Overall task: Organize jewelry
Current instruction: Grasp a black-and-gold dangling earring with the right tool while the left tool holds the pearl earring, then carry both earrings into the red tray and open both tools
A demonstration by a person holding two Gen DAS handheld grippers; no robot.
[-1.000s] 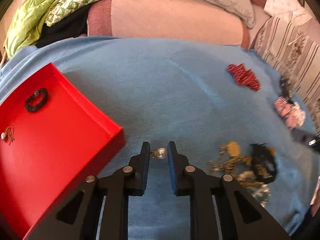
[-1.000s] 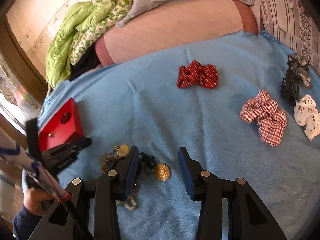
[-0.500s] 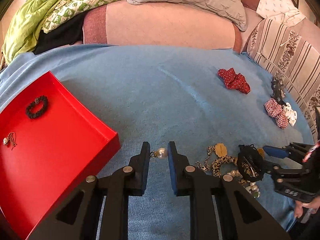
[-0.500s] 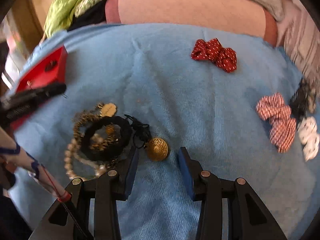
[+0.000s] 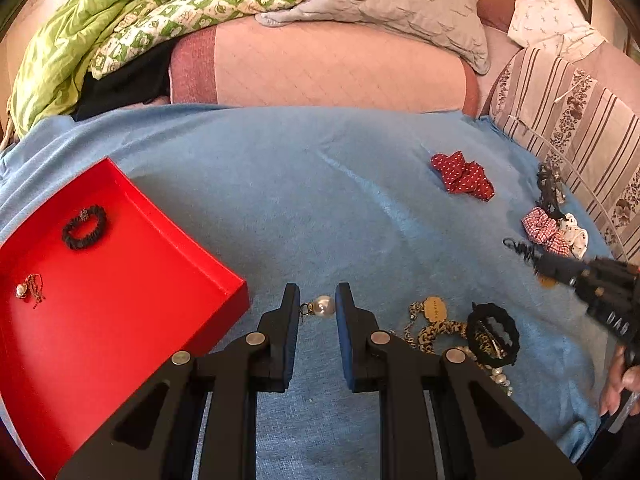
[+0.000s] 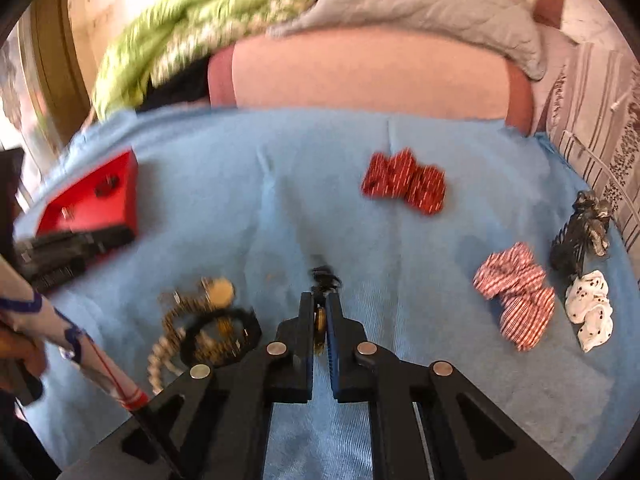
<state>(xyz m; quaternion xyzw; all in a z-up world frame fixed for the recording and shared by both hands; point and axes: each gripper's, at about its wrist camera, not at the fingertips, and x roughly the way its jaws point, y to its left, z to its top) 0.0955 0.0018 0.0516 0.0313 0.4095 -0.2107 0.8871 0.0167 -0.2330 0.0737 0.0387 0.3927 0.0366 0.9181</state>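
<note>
My left gripper [image 5: 318, 306] is shut on a pearl earring [image 5: 323, 306], held just above the blue blanket beside the red tray [image 5: 120, 320]. In the tray lie a black bracelet [image 5: 84, 227] and another pearl earring [image 5: 28, 290]. My right gripper [image 6: 319, 312] is shut on a gold disc pendant [image 6: 319, 320], whose black cord [image 6: 325, 276] sticks out past the fingertips. To its left, a pile of jewelry [image 6: 200, 328] lies on the blanket: a leopard-print chain, pearls and a black ring. The same pile [image 5: 440, 328] shows in the left wrist view.
A red dotted scrunchie [image 6: 404, 182], a checked scrunchie [image 6: 516, 296], a white scrunchie [image 6: 592, 310] and a black hair claw [image 6: 576, 240] lie to the right. Pillows and a green quilt [image 5: 120, 20] line the far side. A striped cushion borders the right.
My right gripper has closed on the gold pendant and lifted it off the blanket, away from the pile. My left gripper has stayed put, still holding the pearl earring.
</note>
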